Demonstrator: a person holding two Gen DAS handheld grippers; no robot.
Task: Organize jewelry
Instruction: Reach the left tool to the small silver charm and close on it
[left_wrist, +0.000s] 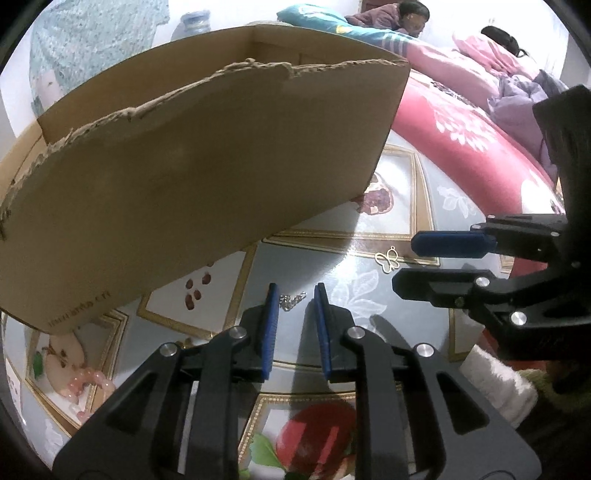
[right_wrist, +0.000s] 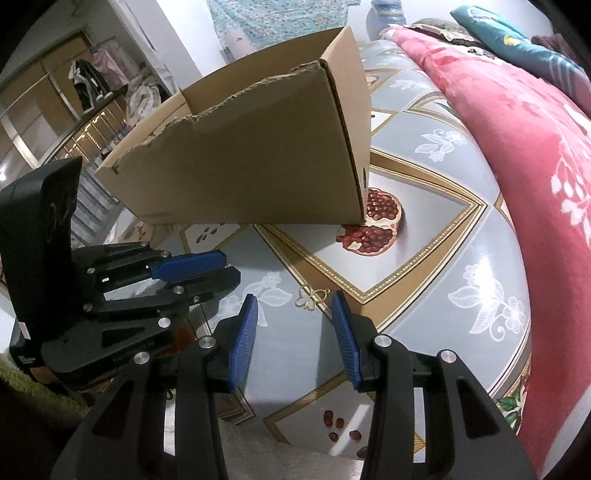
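Observation:
A silver chain (left_wrist: 292, 301) lies on the patterned tablecloth just ahead of my left gripper (left_wrist: 297, 291), which is open and empty. A gold butterfly pendant (left_wrist: 388, 259) lies to its right; in the right wrist view the pendant (right_wrist: 311, 297) sits just ahead of my open, empty right gripper (right_wrist: 293, 302). A pink bead bracelet (left_wrist: 86, 384) lies at the lower left. An open cardboard box (left_wrist: 207, 166) with a torn rim stands behind the jewelry, and shows in the right wrist view (right_wrist: 251, 162). The right gripper (left_wrist: 406, 264) appears at right, the left gripper (right_wrist: 229, 269) at left.
The tablecloth (right_wrist: 436, 266) has fruit prints and gold borders. A red floral blanket (right_wrist: 535, 147) lies along the right side. People (left_wrist: 406, 16) lie on bedding at the back. A white fuzzy cuff (left_wrist: 495, 384) is beside the right gripper.

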